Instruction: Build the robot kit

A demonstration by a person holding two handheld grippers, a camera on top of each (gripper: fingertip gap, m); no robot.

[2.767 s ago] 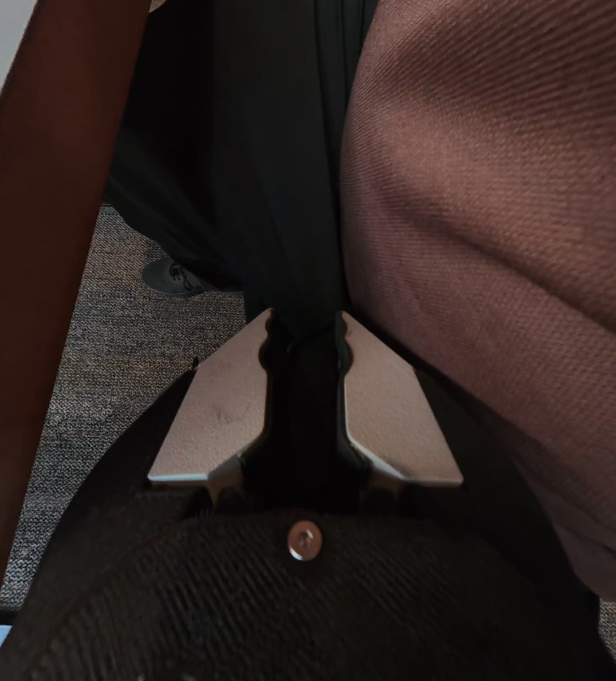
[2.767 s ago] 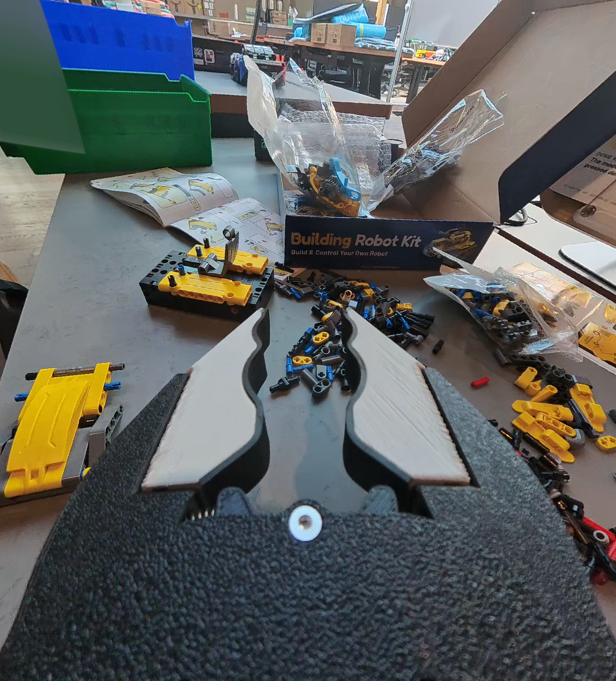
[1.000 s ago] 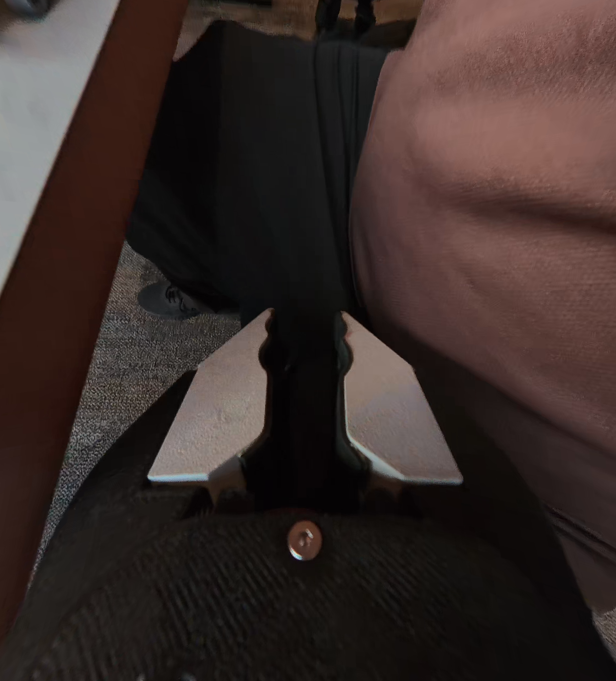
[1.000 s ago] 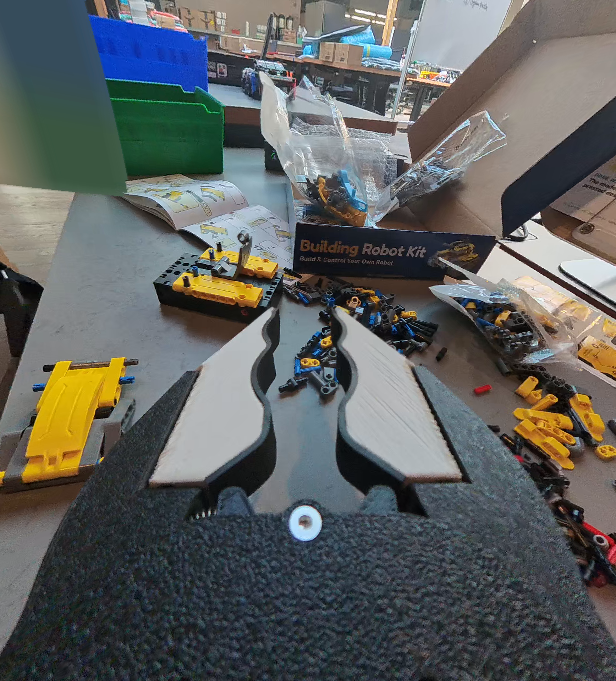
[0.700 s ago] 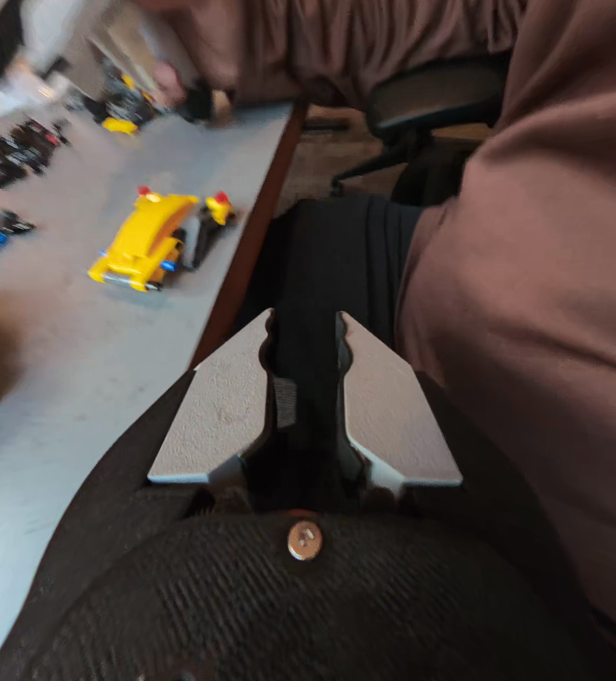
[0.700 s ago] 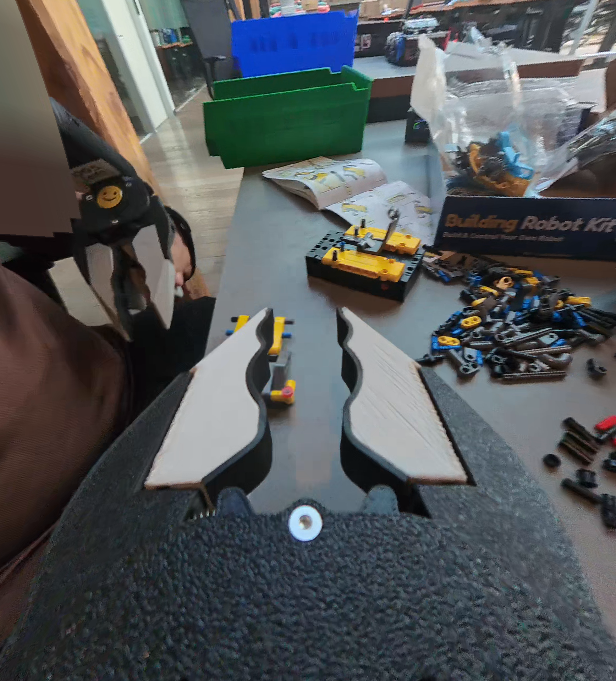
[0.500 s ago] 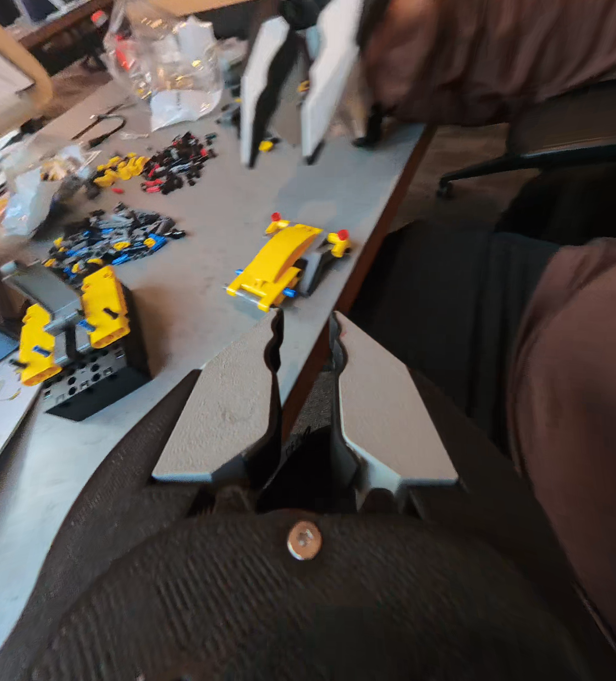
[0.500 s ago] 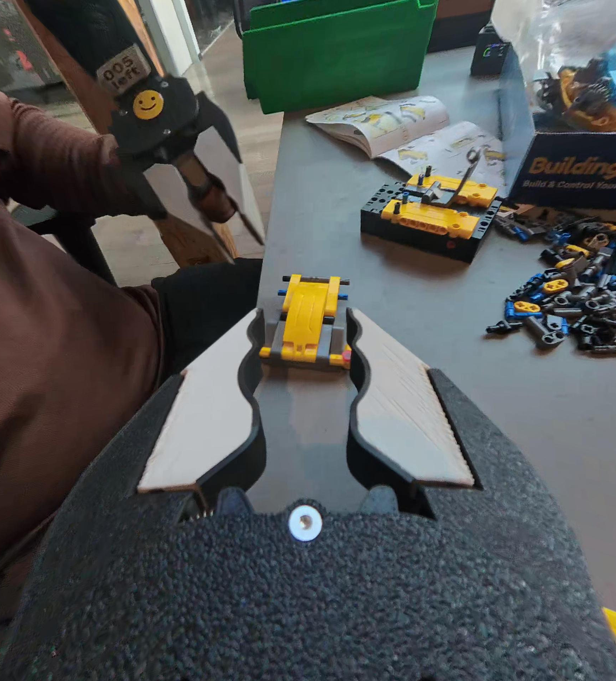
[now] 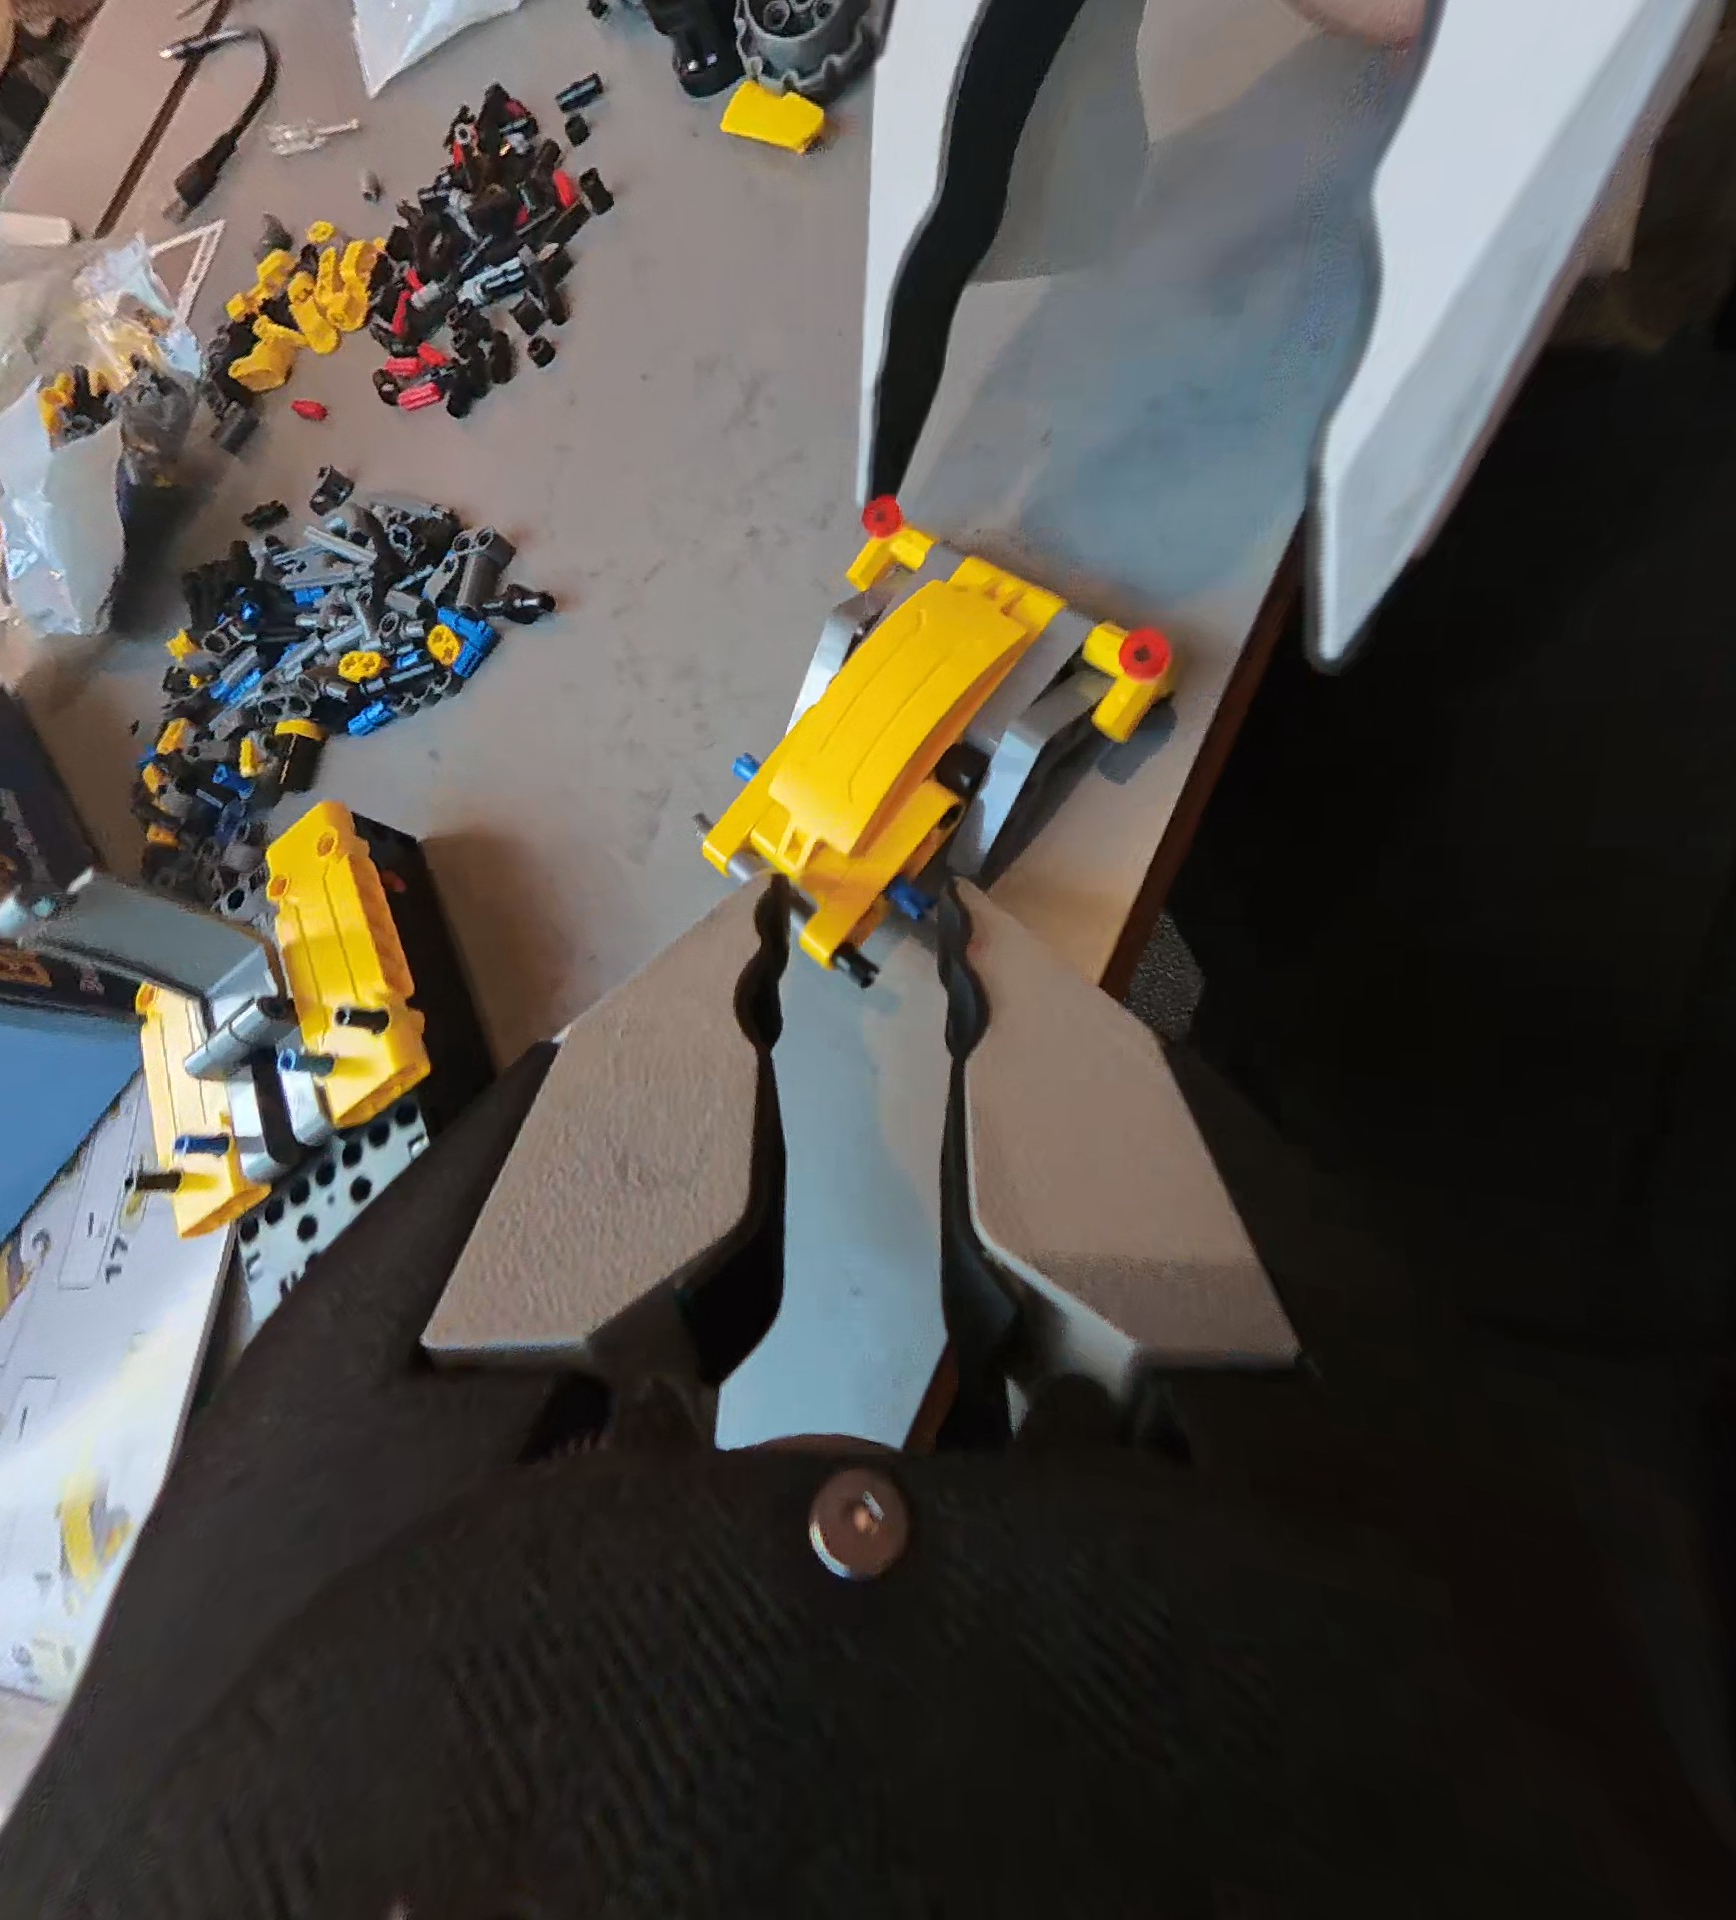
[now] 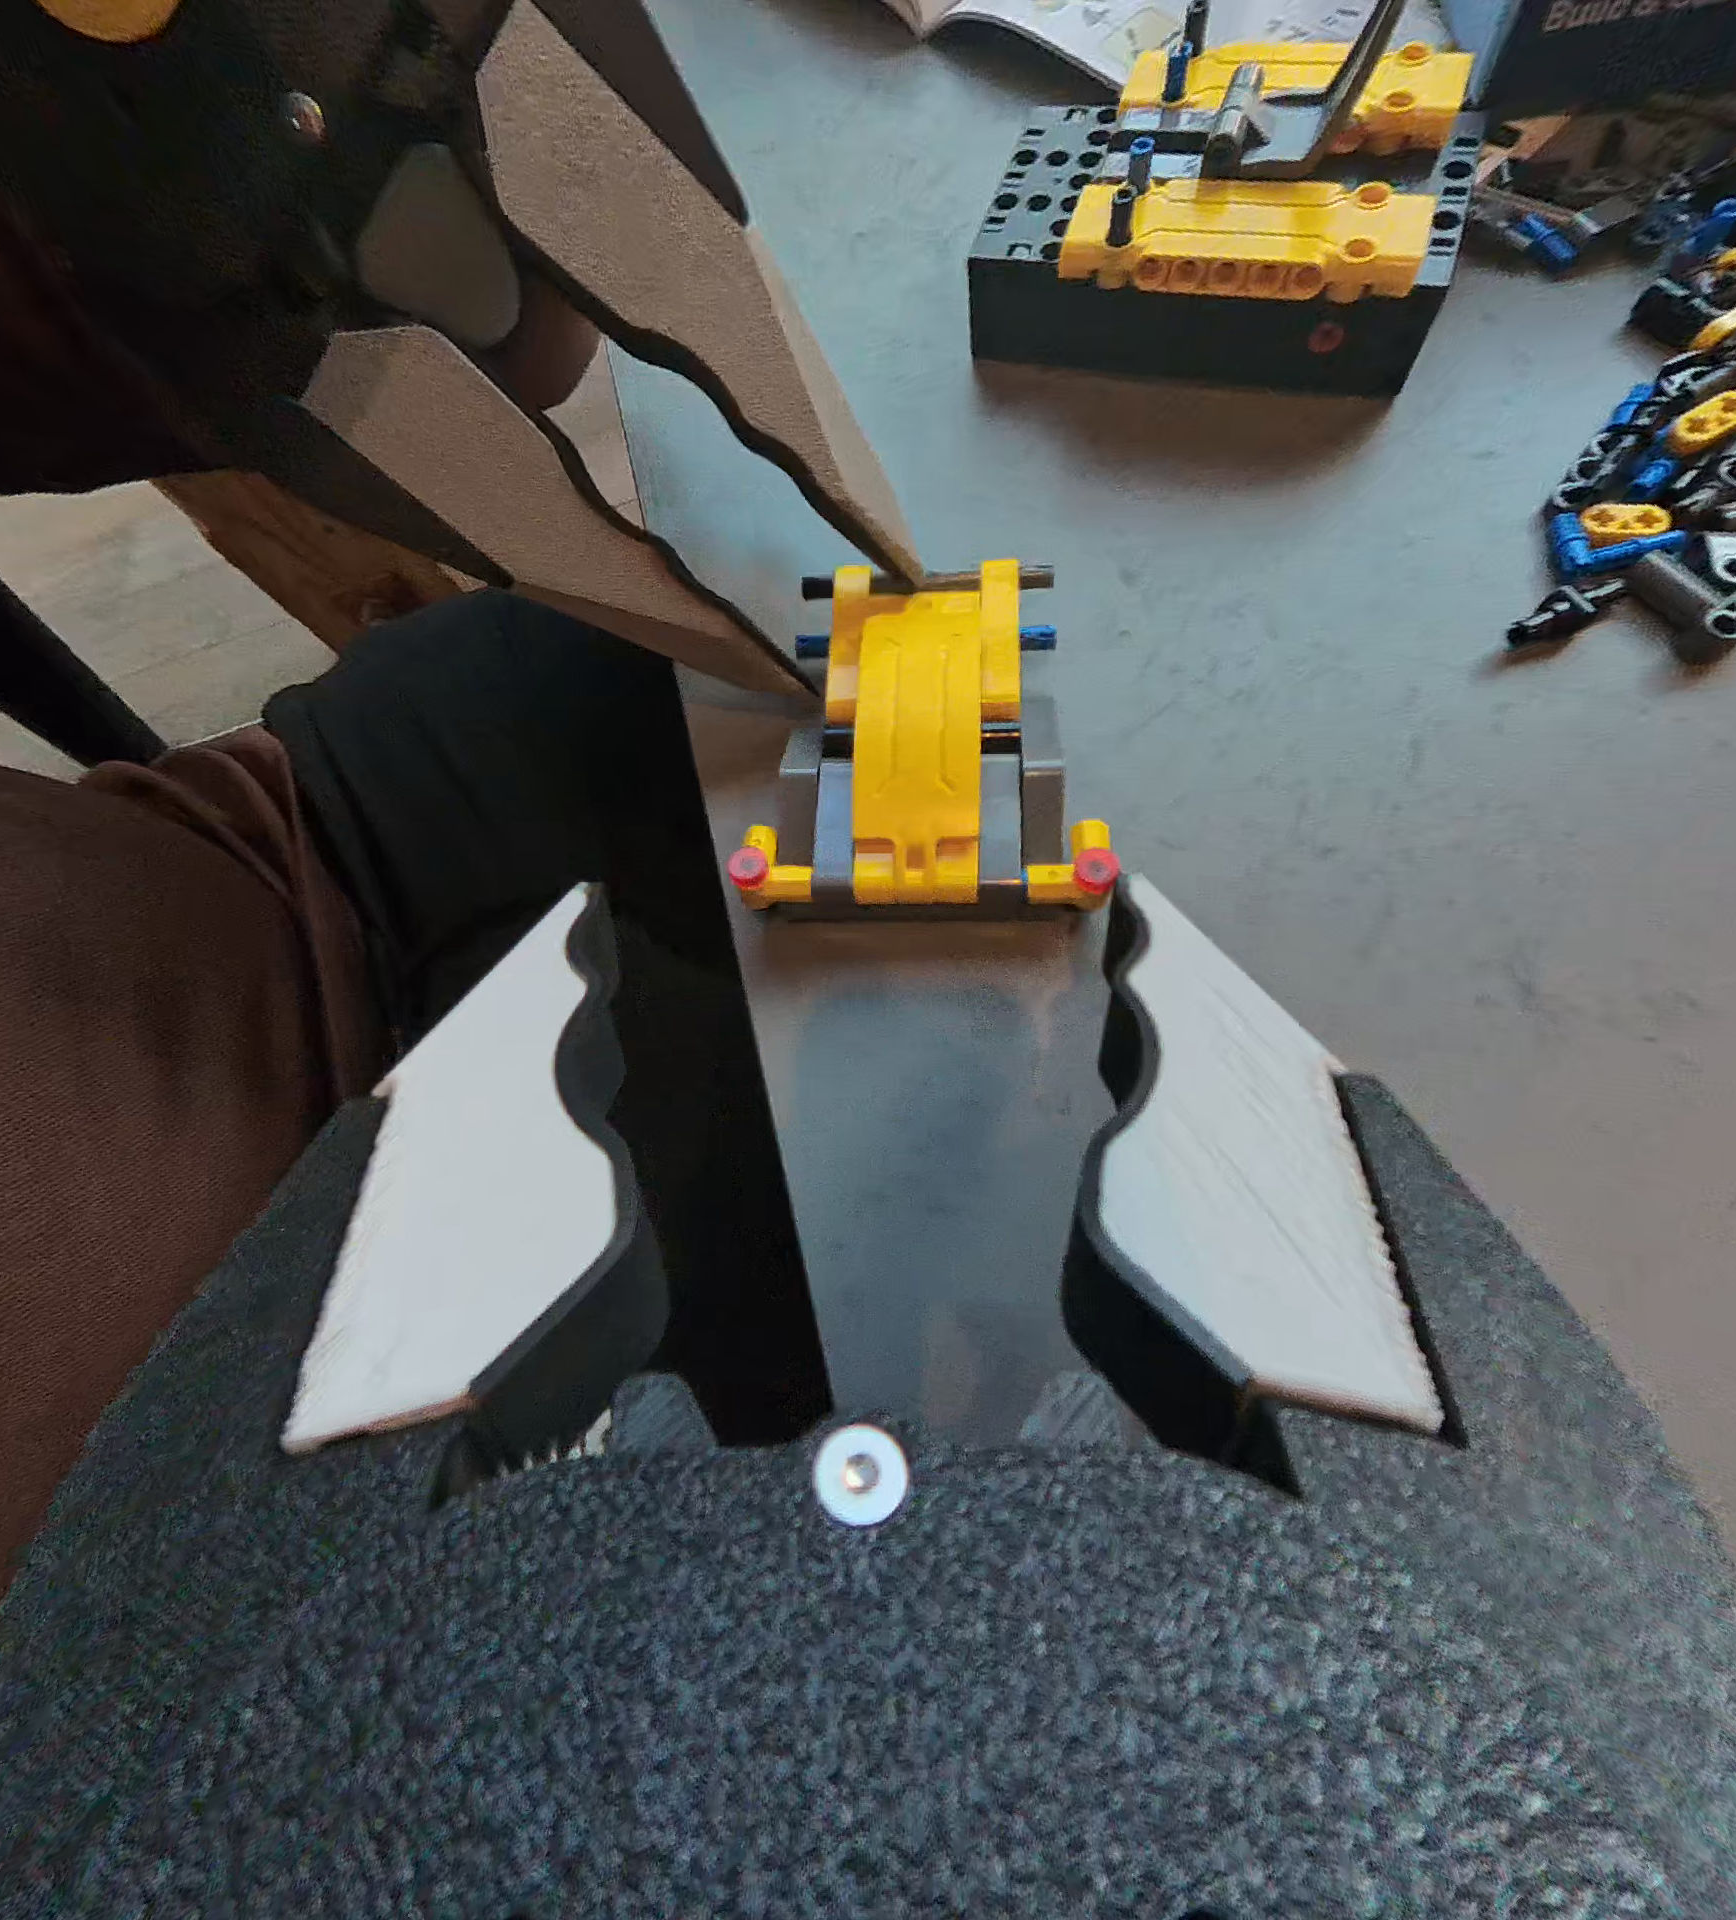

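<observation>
Right gripper (image 10: pixel 859 904) jaws spread wide just short of yellow-and-grey brick car (image 10: pixel 916 748) at grey table (image 10: pixel 1363 935) edge; left gripper (image 10: pixel 859 634) tips touching its far end.

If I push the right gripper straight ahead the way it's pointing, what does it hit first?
Most likely the yellow and grey brick model, directly ahead of the open right gripper. Its red-tipped end faces the fingers; the remaining gap is hard to judge.
</observation>
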